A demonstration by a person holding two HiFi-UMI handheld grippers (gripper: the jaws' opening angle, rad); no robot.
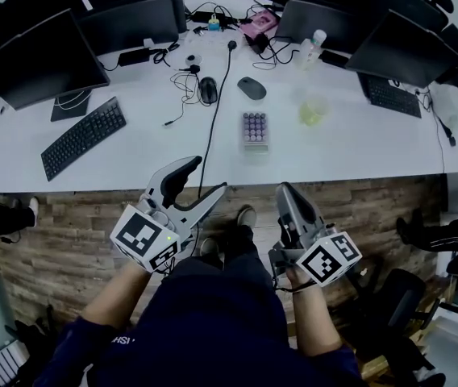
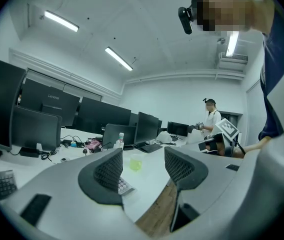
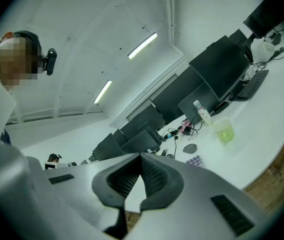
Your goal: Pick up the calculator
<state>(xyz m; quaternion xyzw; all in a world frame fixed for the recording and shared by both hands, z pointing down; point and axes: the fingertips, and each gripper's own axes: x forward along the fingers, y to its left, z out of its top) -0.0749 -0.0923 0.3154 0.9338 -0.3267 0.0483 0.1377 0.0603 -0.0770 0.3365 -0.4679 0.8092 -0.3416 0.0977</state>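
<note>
The calculator [image 1: 255,127] lies flat on the white surface [image 1: 358,147], beside a green cup [image 1: 313,111] and nearer me than the mouse [image 1: 251,88]. I hold my left claw [image 1: 205,177] released and empty, short of the surface's edge; my right claw [image 1: 285,190] is clenched on nothing.

The 2 tools hover short of the worktop [image 1: 358,143]. The left tool [image 1: 205,177] has its jaws apart, the right tool [image 1: 282,189] jaws together. The calculator [image 1: 255,127] lies ahead of both, well apart.
</note>
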